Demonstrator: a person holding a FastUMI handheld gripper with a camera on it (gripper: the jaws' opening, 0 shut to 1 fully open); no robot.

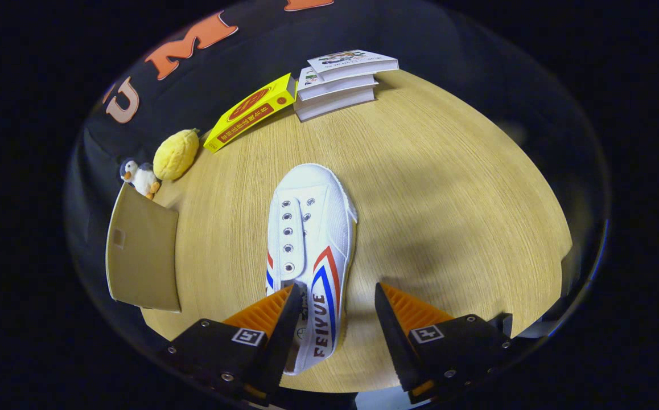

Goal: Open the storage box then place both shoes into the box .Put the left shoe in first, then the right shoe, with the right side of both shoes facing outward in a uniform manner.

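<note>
A white canvas shoe with red and blue side stripes lies on the wooden table, toe pointing away from me and its striped side towards my right finger. My gripper is open and sits low over the shoe's heel end. One finger is over the shoe's opening. The other finger stands apart from the shoe's striped side, with bare table between them. To the left of the fingers a tan flat panel with a small cut-out, apparently part of the storage box, reaches over the table's edge.
Beyond the shoe at the far edge lie a stack of white books and a tilted yellow carton. A yellow plush and a small penguin toy sit just behind the tan panel.
</note>
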